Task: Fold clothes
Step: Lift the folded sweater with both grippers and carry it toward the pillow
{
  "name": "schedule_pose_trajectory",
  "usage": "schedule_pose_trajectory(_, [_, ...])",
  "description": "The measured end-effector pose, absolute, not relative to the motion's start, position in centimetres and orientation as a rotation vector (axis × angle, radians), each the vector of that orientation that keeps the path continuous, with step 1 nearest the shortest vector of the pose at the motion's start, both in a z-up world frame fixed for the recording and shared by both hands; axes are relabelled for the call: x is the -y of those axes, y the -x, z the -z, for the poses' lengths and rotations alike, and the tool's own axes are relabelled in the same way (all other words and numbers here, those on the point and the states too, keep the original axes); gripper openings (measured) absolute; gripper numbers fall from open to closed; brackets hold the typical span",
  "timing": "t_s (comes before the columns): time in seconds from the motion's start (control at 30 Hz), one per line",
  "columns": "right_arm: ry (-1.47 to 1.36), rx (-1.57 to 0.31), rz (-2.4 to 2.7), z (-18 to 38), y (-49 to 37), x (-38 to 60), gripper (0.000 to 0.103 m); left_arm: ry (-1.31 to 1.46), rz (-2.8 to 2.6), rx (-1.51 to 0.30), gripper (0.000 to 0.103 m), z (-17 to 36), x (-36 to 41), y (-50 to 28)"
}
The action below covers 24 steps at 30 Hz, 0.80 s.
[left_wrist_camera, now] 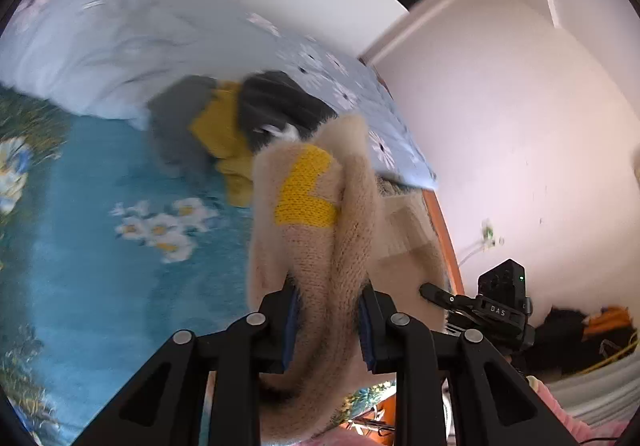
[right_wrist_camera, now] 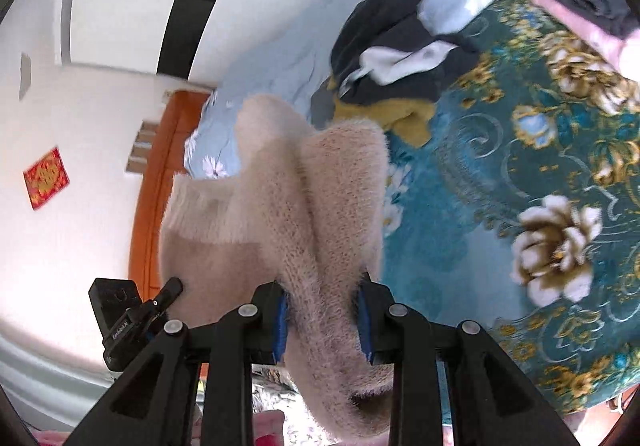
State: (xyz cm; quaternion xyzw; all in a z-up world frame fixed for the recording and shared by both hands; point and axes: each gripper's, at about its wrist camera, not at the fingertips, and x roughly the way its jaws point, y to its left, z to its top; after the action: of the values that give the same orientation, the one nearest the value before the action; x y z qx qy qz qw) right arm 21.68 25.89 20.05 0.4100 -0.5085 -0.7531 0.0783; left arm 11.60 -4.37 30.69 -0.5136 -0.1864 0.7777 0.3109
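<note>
Fuzzy beige sweater (left_wrist_camera: 320, 246) held up over the bed (left_wrist_camera: 80, 246)

We clamp bunched knit in the left gripper (left_wrist_camera: 328, 322) and right gripper (right_wrist_camera: 322, 322); soft, limp, bulky, it drapes toward twelve o'clock; edges grip best.

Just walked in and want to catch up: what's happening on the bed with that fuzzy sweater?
A person with a gripper in each hand is holding up a cream knit sweater with a yellow patch. The left gripper and the right gripper are each clamped on a bunched part of it, lifted above the teal floral bedspread. A dark and mustard clothes pile waits farther back, unfolded.
</note>
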Motion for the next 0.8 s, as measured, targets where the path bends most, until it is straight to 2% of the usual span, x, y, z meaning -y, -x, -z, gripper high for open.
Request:
schedule_pose_trajectory(0.33, [-1.181,1.637,2.229,-16.5,-24.9,-49.6,0.029,1.446,-1.973,0.423,0.026,-29.5,-21.1,-10.1])
schedule_pose_trajectory(0.6, [-1.229,1.602,2.29,-16.8,-24.8,-67.8,0.029,1.472,-1.864,0.301,0.026,-29.4,-40.3,-6.8])
schedule_pose_trajectory(0.7, [-1.246,1.561,2.333,-17.3,-23.7,-73.5,0.029,1.472,-1.833,0.323,0.026,-28.5,-44.7,-4.4])
schedule_pose_trajectory(0.8, [-1.277,1.489,2.375,-17.9,-21.1,-78.1,0.029,1.517,-1.805,0.419,0.026,-26.5,-47.7,-1.5])
